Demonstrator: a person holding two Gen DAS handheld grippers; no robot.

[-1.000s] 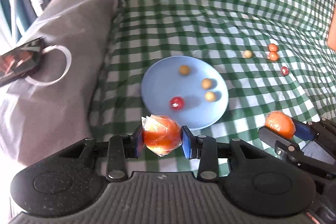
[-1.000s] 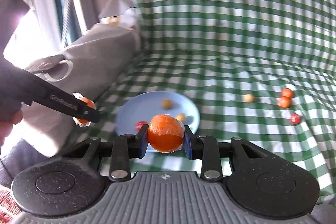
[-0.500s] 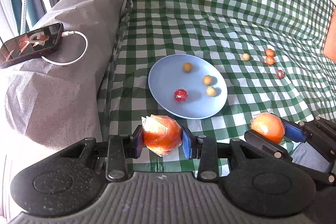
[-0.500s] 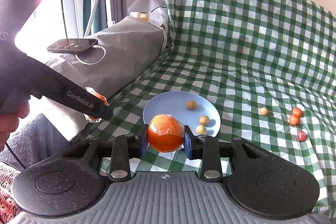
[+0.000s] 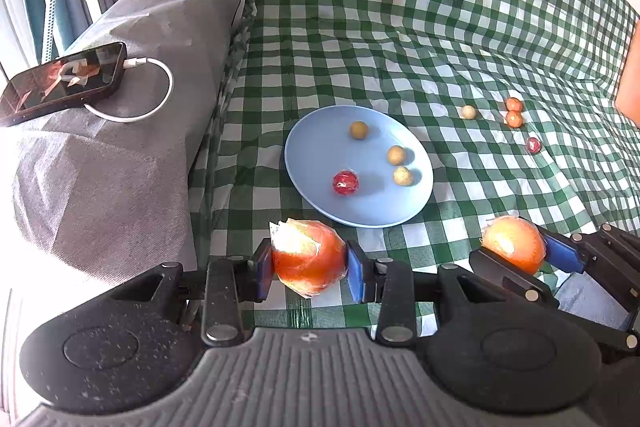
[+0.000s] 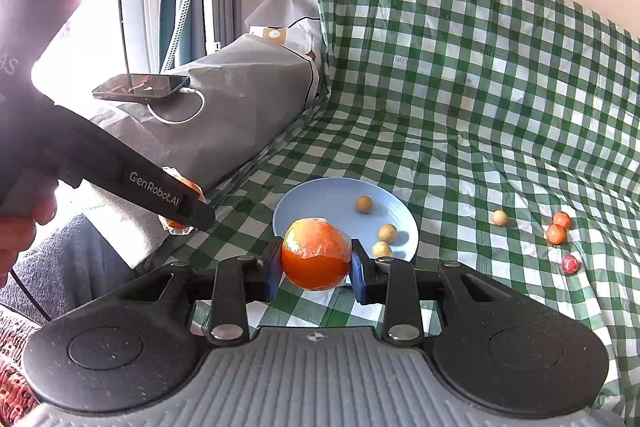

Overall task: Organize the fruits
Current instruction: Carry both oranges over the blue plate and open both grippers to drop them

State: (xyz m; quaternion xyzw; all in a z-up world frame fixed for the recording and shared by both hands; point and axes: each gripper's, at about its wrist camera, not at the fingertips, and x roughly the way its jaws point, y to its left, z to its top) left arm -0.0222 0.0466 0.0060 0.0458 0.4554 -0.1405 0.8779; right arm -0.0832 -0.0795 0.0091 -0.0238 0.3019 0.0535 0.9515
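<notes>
Holding one plastic-wrapped orange in each gripper, you had both fruits lifted above the green checked cloth (image 5: 460, 27), short of the blue plate (image 5: 316, 151). Your left gripper (image 5: 308, 269) had its blue fingers (image 5: 262, 273) pressed on either side of the left orange (image 5: 308, 259), its wrap crumpled to a bright peak at the upper left. Your right gripper (image 6: 316, 273) clamped the right orange (image 6: 316, 255) the same way, and in the left wrist view that fruit sat out to the right, near the plate's lower edge.

On the plate lay three small tan fruits (image 5: 396, 155) and one small red fruit (image 5: 345, 182), all apart from each other. Further right on the cloth sat one more tan fruit (image 5: 468, 112), two small orange fruits (image 5: 513, 119) touching each other, and another red fruit (image 5: 533, 145) just below them.

A phone (image 5: 60, 81) with a white cable (image 5: 160, 95) plugged in rested on the grey cover (image 5: 120, 167) to the left of the cloth. Part of your hand (image 6: 20, 227) showed on the left gripper's handle.
</notes>
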